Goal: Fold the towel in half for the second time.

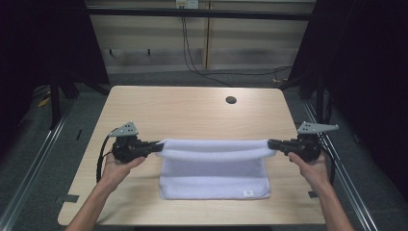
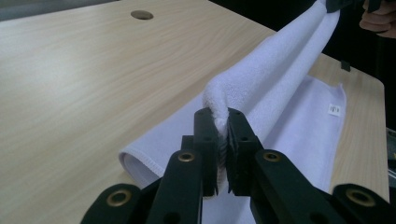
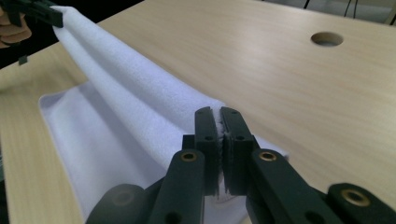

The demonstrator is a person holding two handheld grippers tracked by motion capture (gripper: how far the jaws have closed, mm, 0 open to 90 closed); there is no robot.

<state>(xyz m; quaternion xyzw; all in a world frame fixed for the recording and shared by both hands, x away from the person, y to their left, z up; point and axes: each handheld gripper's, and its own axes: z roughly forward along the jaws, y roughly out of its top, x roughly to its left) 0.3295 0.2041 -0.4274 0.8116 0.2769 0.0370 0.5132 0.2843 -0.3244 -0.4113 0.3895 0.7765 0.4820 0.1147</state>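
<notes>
far: bare table (image 1: 192, 108), only a hole (image 1: 231, 100) | middle: towel (image 1: 214, 166) stretched across between both hands

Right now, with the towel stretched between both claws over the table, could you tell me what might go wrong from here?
1. The left claw pinches only a small bunch of the white towel at its corner, so that corner could slip out under tension.
2. The right claw holds just as little cloth, so the same risk applies there.
3. The towel's lower part lies on the table; uneven lowering could leave the fold crooked against the near edge.
</notes>
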